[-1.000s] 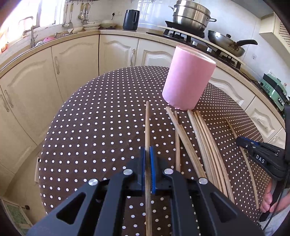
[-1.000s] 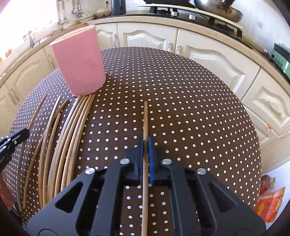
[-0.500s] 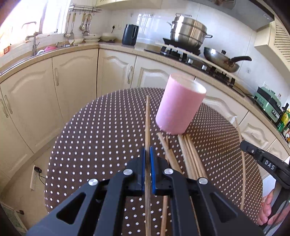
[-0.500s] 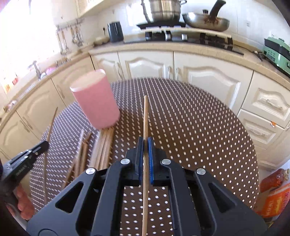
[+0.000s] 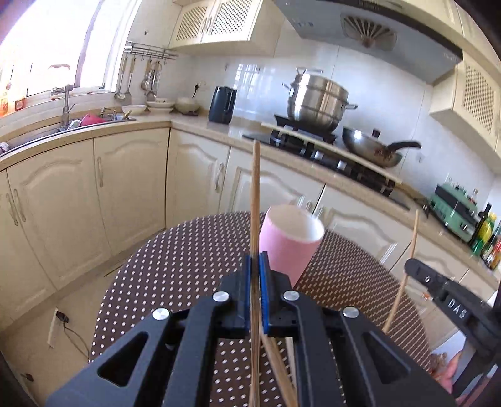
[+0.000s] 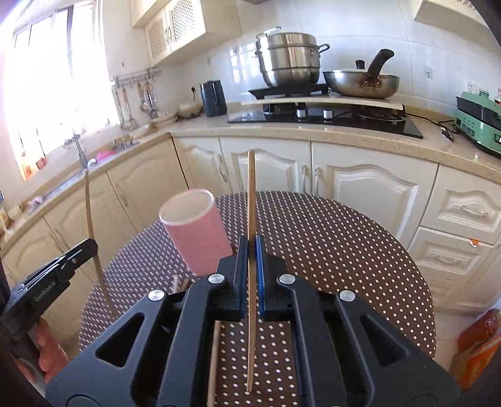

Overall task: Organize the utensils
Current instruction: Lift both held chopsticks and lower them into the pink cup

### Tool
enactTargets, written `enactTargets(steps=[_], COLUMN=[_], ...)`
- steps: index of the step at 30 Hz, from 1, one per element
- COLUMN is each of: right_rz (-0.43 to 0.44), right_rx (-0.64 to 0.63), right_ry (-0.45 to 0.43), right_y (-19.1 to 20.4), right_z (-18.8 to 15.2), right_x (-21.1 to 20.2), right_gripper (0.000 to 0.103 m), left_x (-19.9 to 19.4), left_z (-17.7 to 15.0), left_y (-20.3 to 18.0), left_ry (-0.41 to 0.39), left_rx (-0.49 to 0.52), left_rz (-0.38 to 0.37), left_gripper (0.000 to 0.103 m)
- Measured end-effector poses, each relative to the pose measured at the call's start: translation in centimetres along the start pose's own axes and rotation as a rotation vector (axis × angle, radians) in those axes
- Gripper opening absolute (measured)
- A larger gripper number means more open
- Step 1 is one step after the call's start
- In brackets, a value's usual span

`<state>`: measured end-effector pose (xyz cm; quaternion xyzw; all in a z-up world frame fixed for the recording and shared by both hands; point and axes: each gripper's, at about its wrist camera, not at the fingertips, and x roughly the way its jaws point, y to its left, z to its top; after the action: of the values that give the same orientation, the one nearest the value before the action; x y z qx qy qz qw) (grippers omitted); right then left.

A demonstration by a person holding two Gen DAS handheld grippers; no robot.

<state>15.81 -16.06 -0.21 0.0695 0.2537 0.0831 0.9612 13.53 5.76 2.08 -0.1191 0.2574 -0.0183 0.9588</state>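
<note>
Left gripper [image 5: 257, 261] clamps one chopstick [image 5: 255, 200], raised near upright. Pink cup [image 5: 289, 242] stands toward the table's [image 5: 175, 266] far edge. Right gripper [image 5: 444, 297] at right, beside another raised chopstick [image 5: 404, 278].

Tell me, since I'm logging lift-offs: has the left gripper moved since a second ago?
Yes. The left gripper, shut on a chopstick, has tilted upward: the pink cup dropped lower in its view and the range hood appeared.

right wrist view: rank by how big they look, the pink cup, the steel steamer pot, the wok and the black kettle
1. pink cup and steamer pot: look alike, and the cup is nearer, so no ranking
2. wok
3. black kettle
</note>
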Motion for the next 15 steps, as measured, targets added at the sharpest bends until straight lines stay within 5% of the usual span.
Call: enactTargets(steps=[15], right_rz=[0.026], right_rx=[-0.023], right_ry=[-0.153], right_y=[2.4], right_z=[6.4], right_x=[-2.4], right_gripper=[0.006], left_x=[-1.7], left_z=[5.6], left_y=[-2.6], left_ry=[-0.157], left_rx=[0.027], left_rz=[0.021], left_gripper=[0.006])
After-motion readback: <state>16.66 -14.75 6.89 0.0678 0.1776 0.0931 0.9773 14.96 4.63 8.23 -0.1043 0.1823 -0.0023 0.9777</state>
